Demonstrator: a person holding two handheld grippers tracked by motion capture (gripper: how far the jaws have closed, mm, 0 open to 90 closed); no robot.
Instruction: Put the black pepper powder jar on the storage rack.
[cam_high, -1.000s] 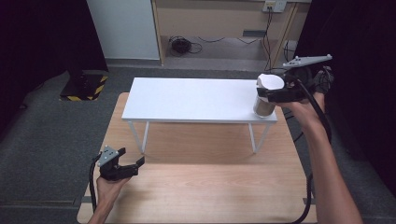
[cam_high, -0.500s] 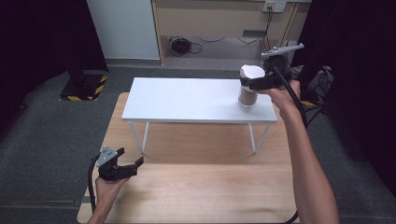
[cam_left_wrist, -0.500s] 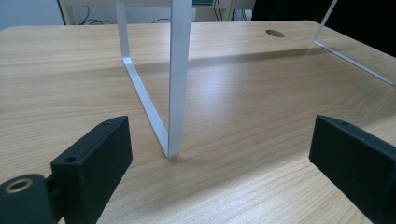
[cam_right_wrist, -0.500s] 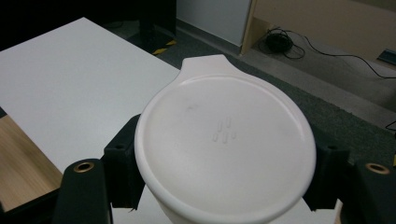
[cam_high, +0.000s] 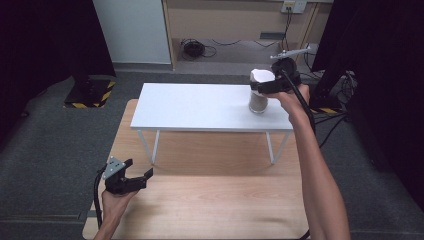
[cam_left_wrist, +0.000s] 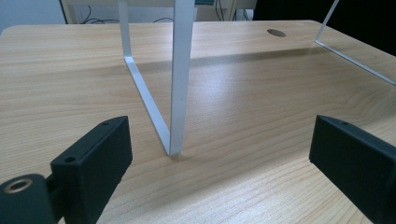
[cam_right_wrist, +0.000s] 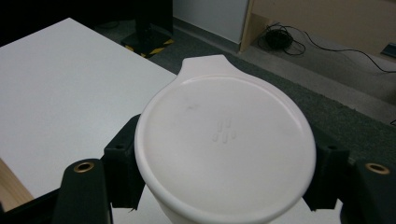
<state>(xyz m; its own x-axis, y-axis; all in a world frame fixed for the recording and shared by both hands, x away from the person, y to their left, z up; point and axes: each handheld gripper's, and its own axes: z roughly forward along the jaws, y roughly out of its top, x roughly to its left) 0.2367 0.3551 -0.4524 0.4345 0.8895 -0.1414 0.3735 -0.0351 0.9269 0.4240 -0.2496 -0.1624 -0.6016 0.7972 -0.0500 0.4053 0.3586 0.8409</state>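
Right gripper (cam_high: 264, 89) clamped on lidded jar (cam_high: 259, 95), jar at right end of white table (cam_high: 200, 107), near its front edge. Table bare leftward. Left gripper (cam_high: 137, 181) jaws apart, below table's front-left leg (cam_left_wrist: 180, 79).

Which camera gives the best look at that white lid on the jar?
The right gripper view: the white lid sits close up between the right gripper's jaws, its tab and small embossed marks visible. In the high view it is a small white patch atop the jar.
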